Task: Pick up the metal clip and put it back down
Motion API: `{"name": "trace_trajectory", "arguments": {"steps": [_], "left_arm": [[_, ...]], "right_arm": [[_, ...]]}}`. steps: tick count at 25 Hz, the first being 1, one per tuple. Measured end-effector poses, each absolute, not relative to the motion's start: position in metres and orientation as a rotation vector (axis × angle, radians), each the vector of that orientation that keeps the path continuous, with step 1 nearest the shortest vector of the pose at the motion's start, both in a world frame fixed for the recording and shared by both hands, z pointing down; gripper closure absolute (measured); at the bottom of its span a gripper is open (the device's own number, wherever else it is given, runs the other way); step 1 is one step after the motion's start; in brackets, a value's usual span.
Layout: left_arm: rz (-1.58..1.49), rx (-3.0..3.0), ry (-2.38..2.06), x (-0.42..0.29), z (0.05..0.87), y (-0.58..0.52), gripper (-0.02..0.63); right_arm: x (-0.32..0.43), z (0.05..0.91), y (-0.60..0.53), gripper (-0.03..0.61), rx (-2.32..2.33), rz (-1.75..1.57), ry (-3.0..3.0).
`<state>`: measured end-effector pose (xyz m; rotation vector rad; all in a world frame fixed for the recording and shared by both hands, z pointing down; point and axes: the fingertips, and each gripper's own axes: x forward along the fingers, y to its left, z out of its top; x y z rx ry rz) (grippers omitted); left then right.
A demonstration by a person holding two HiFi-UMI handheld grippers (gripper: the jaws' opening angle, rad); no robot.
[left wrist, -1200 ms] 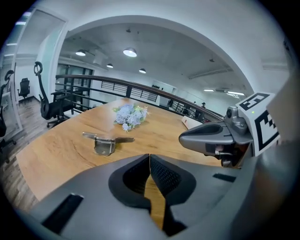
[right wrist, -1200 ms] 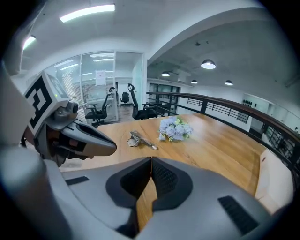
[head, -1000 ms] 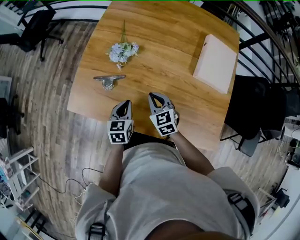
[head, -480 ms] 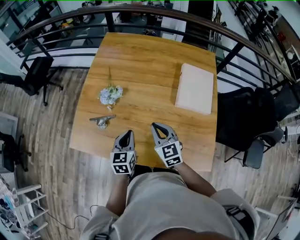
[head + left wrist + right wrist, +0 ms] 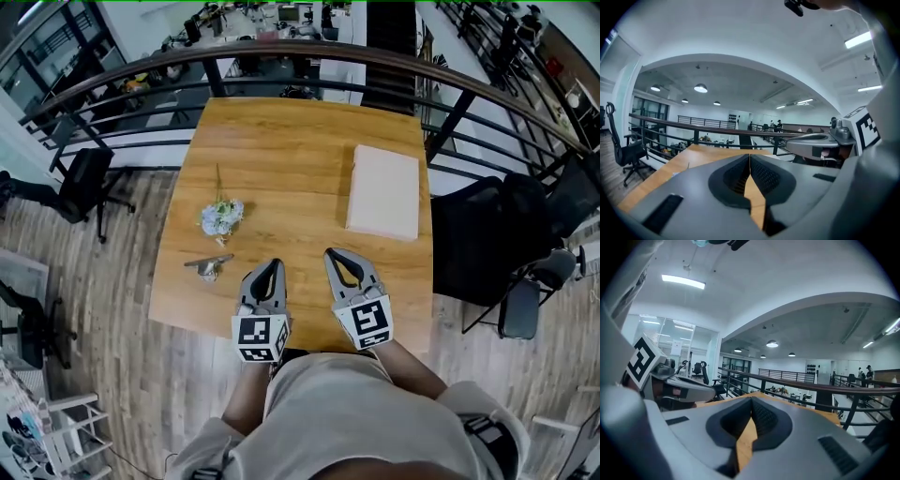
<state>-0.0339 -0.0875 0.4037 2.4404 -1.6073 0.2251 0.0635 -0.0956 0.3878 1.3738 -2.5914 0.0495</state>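
The left gripper (image 5: pixel 273 266) and right gripper (image 5: pixel 335 254) are held side by side above the near edge of the table (image 5: pixel 300 141). Both point almost level and away from the person, each with jaws pressed together on nothing. The one table holds one pale board (image 5: pixel 382 192) at the right and one flower sprig (image 5: pixel 221 216) at the left, with one clip (image 5: pixel 208 266) just nearer than the sprig, left of the left gripper and apart from it.
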Motion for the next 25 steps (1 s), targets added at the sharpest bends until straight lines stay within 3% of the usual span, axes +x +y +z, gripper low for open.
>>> {"name": "trace_trajectory", "arguments": {"steps": [25], "left_arm": [[0.175,2.597,-1.594,0.016,0.358,-0.111,0.588]], "right_arm": [[0.117,0.352,-0.111,0.552,1.576,-0.045,-2.582]]}}
